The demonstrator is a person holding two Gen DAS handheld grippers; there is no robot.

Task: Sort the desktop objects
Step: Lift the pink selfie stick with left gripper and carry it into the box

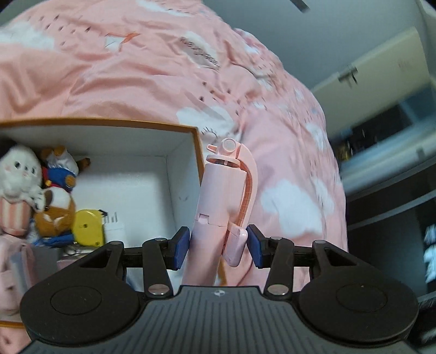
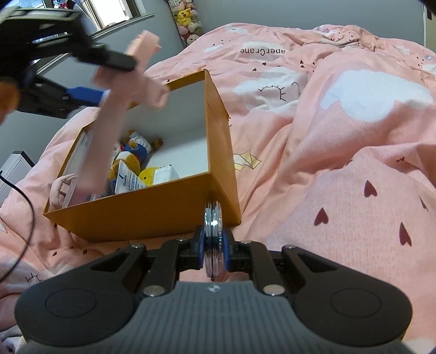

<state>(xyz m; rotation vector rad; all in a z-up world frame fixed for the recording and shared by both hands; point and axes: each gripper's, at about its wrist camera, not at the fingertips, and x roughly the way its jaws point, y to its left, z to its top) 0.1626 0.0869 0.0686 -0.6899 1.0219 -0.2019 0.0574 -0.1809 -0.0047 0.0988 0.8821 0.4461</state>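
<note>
My left gripper is clamped on the pink folding stick, blue pads pressing its lower body, so it stands up out of the jaws; I judge I'm carrying it to the box for sorting. In the right wrist view the stick hangs blurred over the box's left half, above the opening, not yet inside.

My right gripper is nearly closed on a thin round silvery disc, held edge-on, just at the box's near right corner, probably waiting its turn.

Inside the box: white plush, brown bear plush, yellow tape measure, white charger, and a white tube against the near wall. The toys crowd the left side, so the stick may land on them; right half of the floor is bare.

Around the box, pink quilt. Beyond it, plush toys by the wall.
</note>
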